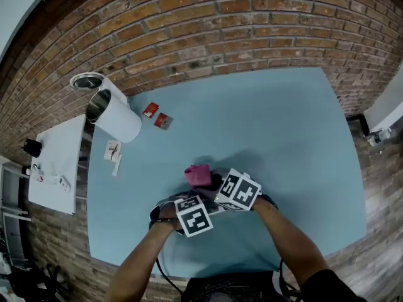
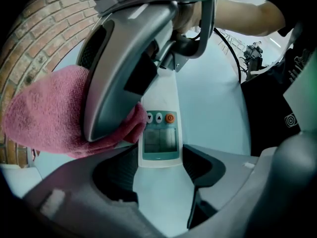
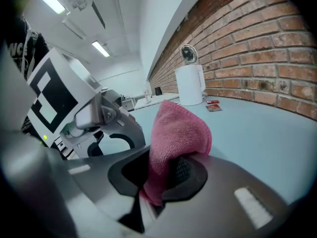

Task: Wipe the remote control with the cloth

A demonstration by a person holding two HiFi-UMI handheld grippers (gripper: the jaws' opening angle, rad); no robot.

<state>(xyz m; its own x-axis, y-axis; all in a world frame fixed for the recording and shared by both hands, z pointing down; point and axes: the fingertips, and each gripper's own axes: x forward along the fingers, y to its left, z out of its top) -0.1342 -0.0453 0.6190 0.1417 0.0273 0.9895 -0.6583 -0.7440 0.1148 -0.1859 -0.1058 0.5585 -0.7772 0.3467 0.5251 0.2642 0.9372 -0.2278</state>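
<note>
A white remote control (image 2: 159,133) with a teal panel and an orange button lies on the blue table (image 1: 283,124), near its front edge. My left gripper (image 2: 159,168) points straight down, its jaws closed on the sides of the remote's near end. My right gripper (image 3: 166,175) is shut on a folded pink cloth (image 3: 178,128). The cloth (image 2: 44,113) rests against the remote's left side, just beside the buttons. In the head view the cloth (image 1: 198,175) sticks out beyond the two marker cubes, which hide the remote.
A white cylindrical jug (image 1: 116,117) stands at the table's far left, with two red packets (image 1: 157,115) and small white items (image 1: 113,151) near it. A white side table (image 1: 56,162) stands to the left. A brick wall (image 1: 220,24) runs behind the table.
</note>
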